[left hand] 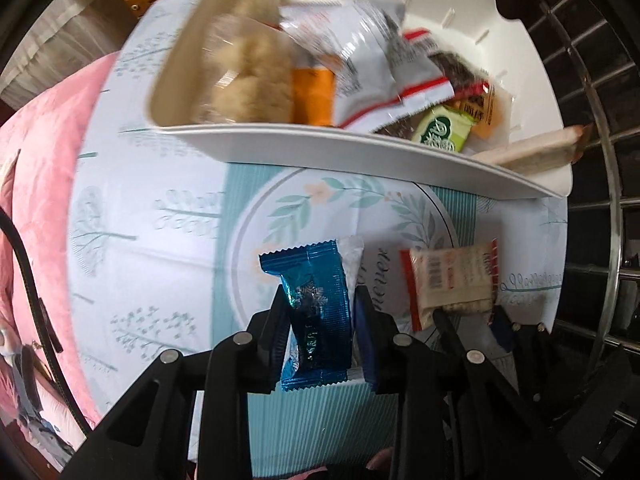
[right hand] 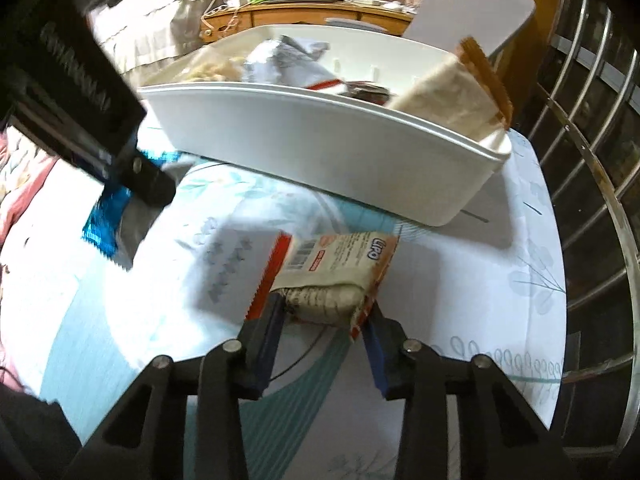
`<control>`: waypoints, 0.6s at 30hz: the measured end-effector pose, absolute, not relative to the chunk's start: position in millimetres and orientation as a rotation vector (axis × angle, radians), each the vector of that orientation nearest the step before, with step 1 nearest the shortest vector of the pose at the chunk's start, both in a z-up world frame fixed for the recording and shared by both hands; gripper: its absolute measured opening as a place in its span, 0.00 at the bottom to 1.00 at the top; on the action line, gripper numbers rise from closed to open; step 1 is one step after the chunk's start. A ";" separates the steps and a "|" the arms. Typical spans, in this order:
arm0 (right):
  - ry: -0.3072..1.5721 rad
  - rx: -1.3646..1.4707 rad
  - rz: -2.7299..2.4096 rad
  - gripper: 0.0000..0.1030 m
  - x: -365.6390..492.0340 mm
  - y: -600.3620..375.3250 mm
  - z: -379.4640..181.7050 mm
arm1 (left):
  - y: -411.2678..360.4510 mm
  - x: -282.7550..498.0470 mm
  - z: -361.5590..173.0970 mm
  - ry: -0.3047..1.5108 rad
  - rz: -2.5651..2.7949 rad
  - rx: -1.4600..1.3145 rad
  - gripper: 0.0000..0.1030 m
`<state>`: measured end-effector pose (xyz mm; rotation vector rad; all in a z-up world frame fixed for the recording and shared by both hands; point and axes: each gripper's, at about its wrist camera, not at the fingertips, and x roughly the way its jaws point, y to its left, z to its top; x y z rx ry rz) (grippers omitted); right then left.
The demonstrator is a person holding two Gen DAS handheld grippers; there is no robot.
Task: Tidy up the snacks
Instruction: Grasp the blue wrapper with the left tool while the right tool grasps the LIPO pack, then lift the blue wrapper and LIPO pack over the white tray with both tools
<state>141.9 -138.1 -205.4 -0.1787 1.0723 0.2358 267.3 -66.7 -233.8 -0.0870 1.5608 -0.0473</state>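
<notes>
One leaf-print tablecloth (right hand: 500,300) | pink bedding (left hand: 44,160) beside | wooden desk (right hand: 312,20) behind

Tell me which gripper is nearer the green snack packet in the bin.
Left, probably. The green snack packet lies in the white bin ahead of the left gripper; the right gripper sits further right, its view missing the packet.
</notes>
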 end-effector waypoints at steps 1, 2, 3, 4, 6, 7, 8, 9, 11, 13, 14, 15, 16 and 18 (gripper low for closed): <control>1.072 -0.181 0.242 0.32 140.7 -135.8 -202.7 | -59.5 267.7 -226.0 1.553 -0.041 -0.091 0.28; 1.065 -0.186 0.256 0.31 138.6 -131.3 -197.5 | -56.4 264.6 -222.3 1.547 -0.036 -0.093 0.28; 1.057 -0.191 0.272 0.31 136.9 -127.0 -192.5 | -53.2 264.7 -216.2 1.538 -0.029 -0.098 0.28; 1.050 -0.193 0.286 0.29 136.4 -123.1 -188.7 | -50.9 265.1 -210.4 1.529 -0.023 -0.102 0.28; 1.039 -0.194 0.304 0.28 134.4 -114.4 -182.1 | -36.0 259.6 -199.7 1.516 -0.017 -0.107 0.28; 1.033 -0.189 0.317 0.28 134.9 -109.3 -176.2 | -31.3 259.8 -193.0 1.508 -0.015 -0.107 0.28; 1.028 -0.183 0.327 0.28 135.3 -106.3 -172.0 | -17.7 249.8 -179.0 1.502 -0.016 -0.107 0.28; 1.015 -0.177 0.343 0.28 136.7 -102.2 -165.1 | -14.5 253.0 -171.3 1.492 -0.017 -0.107 0.28; 0.985 -0.178 0.371 0.27 138.6 -94.9 -153.4 | -7.1 255.6 -161.7 1.474 -0.019 -0.103 0.28; 0.950 -0.188 0.391 0.27 142.6 -86.1 -139.6 | -0.5 259.3 -150.6 1.457 -0.020 -0.093 0.28; 0.937 -0.185 0.399 0.27 145.7 -83.2 -133.0 | 4.2 261.1 -141.4 1.447 -0.022 -0.089 0.28; 0.922 -0.179 0.406 0.27 148.4 -80.7 -126.8 | 6.5 263.3 -136.0 1.440 -0.024 -0.086 0.28; 0.912 -0.177 0.409 0.27 150.4 -79.2 -122.8 | 9.1 266.5 -128.7 1.431 -0.028 -0.083 0.28; 0.881 -0.176 0.413 0.27 156.8 -75.5 -111.2 | 10.3 271.0 -121.5 1.416 -0.034 -0.076 0.28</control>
